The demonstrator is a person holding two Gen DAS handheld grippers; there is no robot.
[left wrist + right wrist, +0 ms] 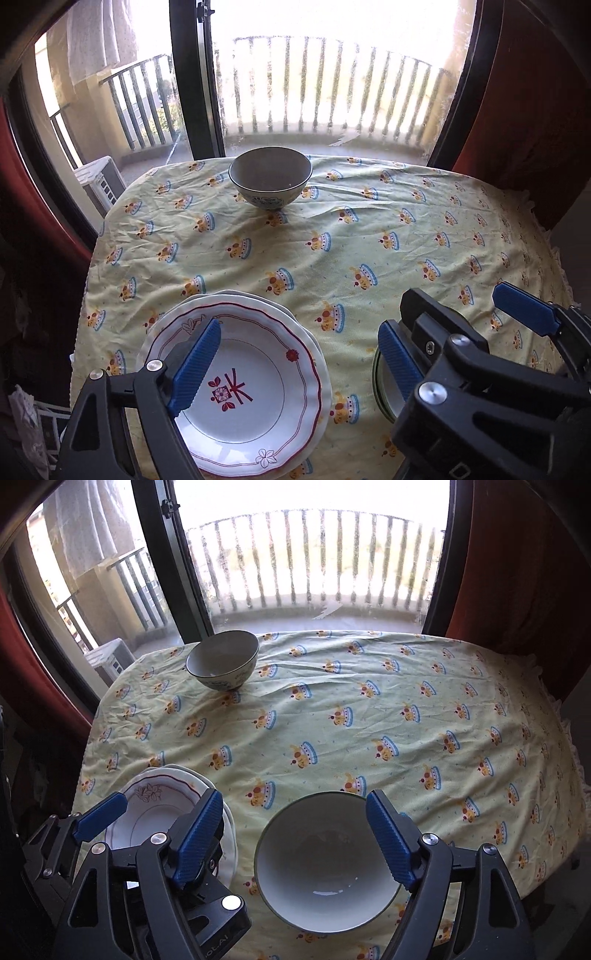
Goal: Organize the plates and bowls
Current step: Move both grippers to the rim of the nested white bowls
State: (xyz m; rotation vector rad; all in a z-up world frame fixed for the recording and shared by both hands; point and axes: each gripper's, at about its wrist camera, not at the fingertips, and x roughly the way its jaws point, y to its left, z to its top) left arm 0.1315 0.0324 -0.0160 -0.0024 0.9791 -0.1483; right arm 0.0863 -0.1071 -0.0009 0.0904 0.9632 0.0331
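Now both jaws stood wide, empty. My left gripper (162, 814) hung above plate stack (255, 373); my right gripper (291, 840) hung above near bowl (325, 856). Far bowl (270, 177) well apart.

The place is a home, a room beside a balcony. A desk (369, 716) wears a yellow cartoon-print cloth; behind it a glass door (314, 554) shows a balcony railing (332, 85), red curtains (517, 572) hang at the sides, and laundry (99, 37) hangs outside.
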